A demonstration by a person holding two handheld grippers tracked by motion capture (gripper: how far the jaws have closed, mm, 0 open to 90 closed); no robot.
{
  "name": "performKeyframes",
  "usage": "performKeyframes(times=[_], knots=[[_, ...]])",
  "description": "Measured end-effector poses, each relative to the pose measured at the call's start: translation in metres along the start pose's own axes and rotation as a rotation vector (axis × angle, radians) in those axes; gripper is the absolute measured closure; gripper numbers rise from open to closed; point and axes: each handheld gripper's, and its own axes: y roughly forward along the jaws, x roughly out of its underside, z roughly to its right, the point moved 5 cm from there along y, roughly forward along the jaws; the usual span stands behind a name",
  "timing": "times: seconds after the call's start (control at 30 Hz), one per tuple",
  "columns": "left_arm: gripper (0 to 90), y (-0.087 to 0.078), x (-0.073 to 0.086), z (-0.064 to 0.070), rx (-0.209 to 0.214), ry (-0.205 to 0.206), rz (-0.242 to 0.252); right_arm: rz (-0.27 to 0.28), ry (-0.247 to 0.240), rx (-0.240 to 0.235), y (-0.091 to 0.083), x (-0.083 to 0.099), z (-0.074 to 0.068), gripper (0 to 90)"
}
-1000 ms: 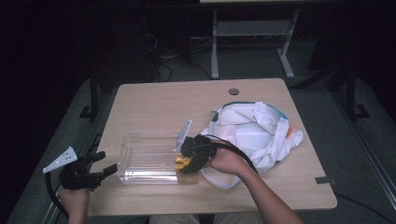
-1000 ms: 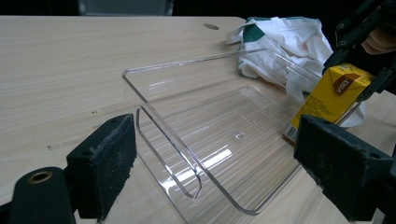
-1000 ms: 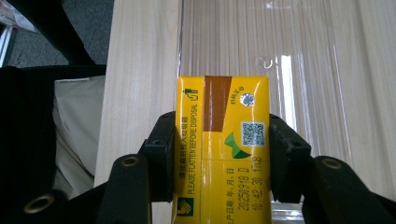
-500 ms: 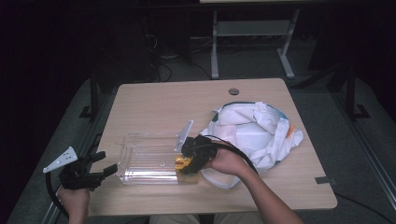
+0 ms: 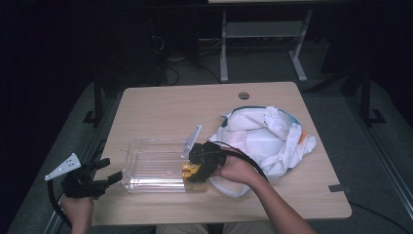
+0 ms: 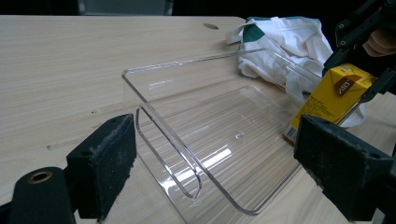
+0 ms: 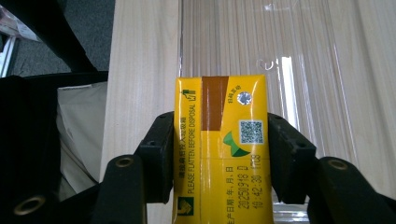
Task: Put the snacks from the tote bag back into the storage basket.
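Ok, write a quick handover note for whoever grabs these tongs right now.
Right tongs: shut on the yellow drink carton, held at the right end of the clear plastic tray.
Left tongs: open, empty, just off the tray's left end.
White bag: lies right of the tray.
Done: carton picked up.
Left: probably set it down in the tray, then release.

One clear plastic tray (image 5: 146,168), one yellow drink carton (image 7: 219,149), one white cloth bag (image 5: 265,139), one wooden table (image 5: 195,109), two handheld grippers, the left gripper (image 5: 104,177) and the right gripper (image 5: 197,170)
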Motion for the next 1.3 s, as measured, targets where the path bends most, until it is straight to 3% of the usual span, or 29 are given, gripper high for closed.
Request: performKeyframes(times=[1.3], knots=[[12.8, 0.0, 0.0, 0.0, -0.004, 0.0, 0.0, 0.038, 0.03, 0.015, -0.025, -0.004, 0.003, 40.5]])
